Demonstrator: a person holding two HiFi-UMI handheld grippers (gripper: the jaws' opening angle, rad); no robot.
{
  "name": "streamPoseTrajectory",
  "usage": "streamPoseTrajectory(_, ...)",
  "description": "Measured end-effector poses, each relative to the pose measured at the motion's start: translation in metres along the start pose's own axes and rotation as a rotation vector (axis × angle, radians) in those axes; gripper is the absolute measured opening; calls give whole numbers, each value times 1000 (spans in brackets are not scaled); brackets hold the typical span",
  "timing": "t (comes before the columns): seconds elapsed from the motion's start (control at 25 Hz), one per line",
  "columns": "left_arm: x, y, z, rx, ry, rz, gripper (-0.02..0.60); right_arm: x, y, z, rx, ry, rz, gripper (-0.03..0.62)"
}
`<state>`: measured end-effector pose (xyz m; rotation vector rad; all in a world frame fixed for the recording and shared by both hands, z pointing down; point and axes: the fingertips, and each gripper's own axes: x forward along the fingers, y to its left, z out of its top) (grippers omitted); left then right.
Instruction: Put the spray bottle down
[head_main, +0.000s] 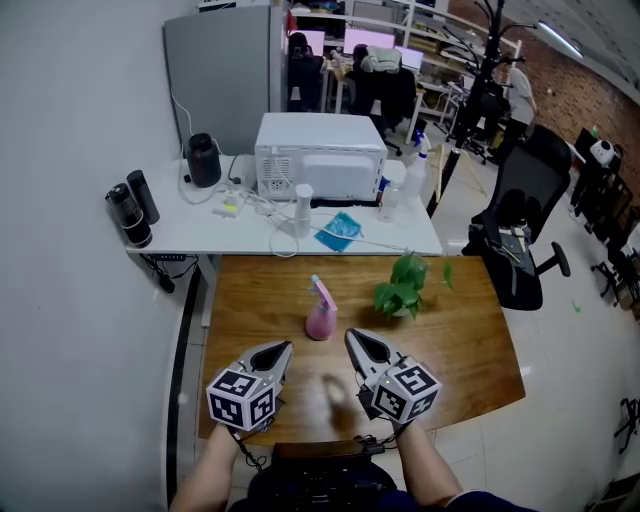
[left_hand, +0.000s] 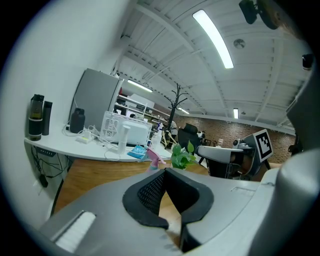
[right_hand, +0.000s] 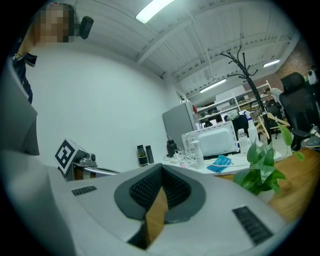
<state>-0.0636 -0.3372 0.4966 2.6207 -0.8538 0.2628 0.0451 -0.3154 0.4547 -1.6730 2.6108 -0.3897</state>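
Note:
A pink spray bottle (head_main: 321, 312) stands upright on the wooden table (head_main: 460, 340), apart from both grippers. In the left gripper view only the top of the spray bottle (left_hand: 153, 160) peeks above the jaws. My left gripper (head_main: 284, 347) hovers just in front of the bottle and to its left, jaws shut and empty. Close to the bottle's right, my right gripper (head_main: 351, 336) is also shut with nothing in it. In their own views the left gripper (left_hand: 165, 170) and the right gripper (right_hand: 161, 168) have their tips together. The right gripper view does not show the bottle.
A small green plant (head_main: 401, 288) stands right of the bottle. Behind the wooden table, a white desk (head_main: 200, 228) carries a microwave (head_main: 320, 156), a white bottle (head_main: 303, 208), a blue cloth (head_main: 338, 230) and cables. A black office chair (head_main: 525, 215) stands at the right.

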Motion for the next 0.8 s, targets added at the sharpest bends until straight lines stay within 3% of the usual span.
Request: streamPoseTrajectory(0.8,1,-2,-7,-13,12,0,6,0,3,-3,-12,18,12,5)
